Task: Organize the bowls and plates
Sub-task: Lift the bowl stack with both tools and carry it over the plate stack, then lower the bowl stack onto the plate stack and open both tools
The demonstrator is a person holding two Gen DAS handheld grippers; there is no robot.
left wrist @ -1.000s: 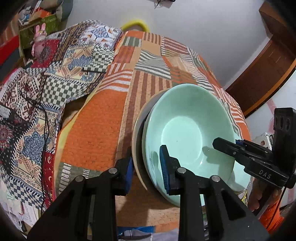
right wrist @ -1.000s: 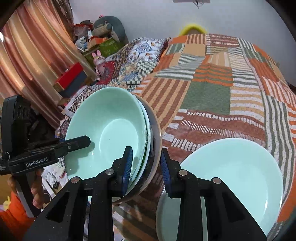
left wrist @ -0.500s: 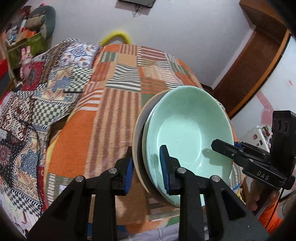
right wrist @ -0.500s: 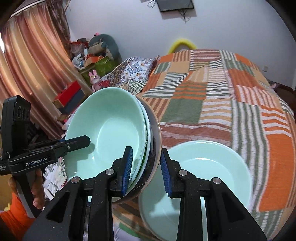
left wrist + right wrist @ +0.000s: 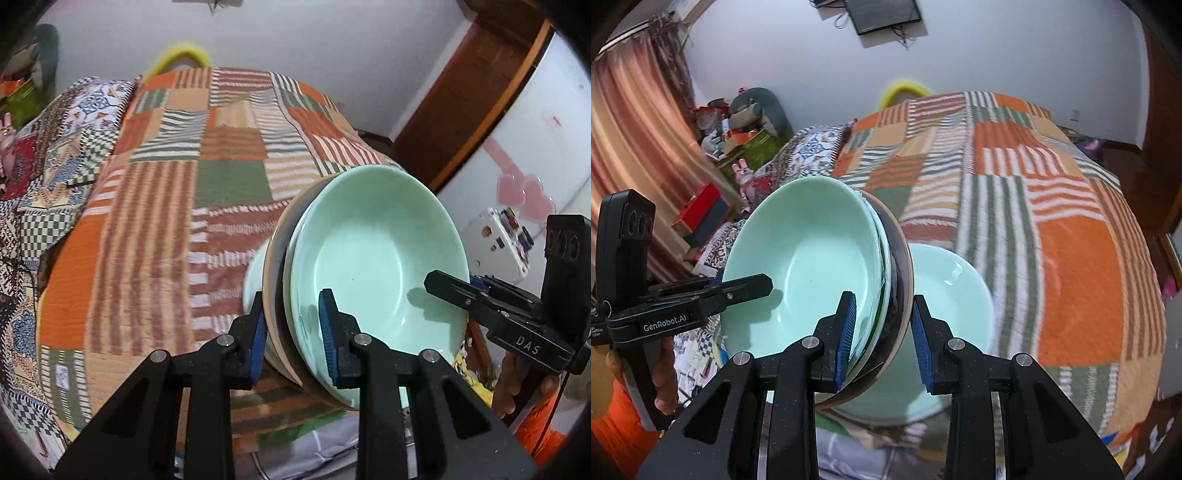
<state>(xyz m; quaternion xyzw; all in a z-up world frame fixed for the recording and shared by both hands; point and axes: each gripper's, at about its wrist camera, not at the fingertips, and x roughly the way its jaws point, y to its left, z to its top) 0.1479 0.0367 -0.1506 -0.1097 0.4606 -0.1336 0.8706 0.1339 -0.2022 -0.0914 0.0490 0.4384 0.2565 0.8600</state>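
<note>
I hold a stack of dishes between both grippers, tilted above the bed edge: a mint-green bowl [image 5: 373, 258] on top, nested in a brown-rimmed bowl [image 5: 275, 295]. My left gripper [image 5: 293, 332] is shut on one side of the stack's rim. My right gripper [image 5: 881, 332] is shut on the opposite side; there the green bowl [image 5: 809, 254] and the dark brown-rimmed bowl [image 5: 903, 266] show edge-on. A mint-green plate [image 5: 949, 295] lies on the bed just behind the stack; a sliver of the plate [image 5: 253, 280] shows in the left wrist view.
A patchwork quilt [image 5: 1052, 221] in orange, green and brown covers the bed. A patterned blanket [image 5: 55, 155] lies on the left side. Toys and boxes [image 5: 746, 125] stand by the curtain. A wooden door frame [image 5: 461, 107] and a white appliance [image 5: 502, 240] are at the right.
Both grippers have carried the stack back and up from the bed. The green plate on the quilt now lies further off, partly behind the stack. The grips are unchanged.
</note>
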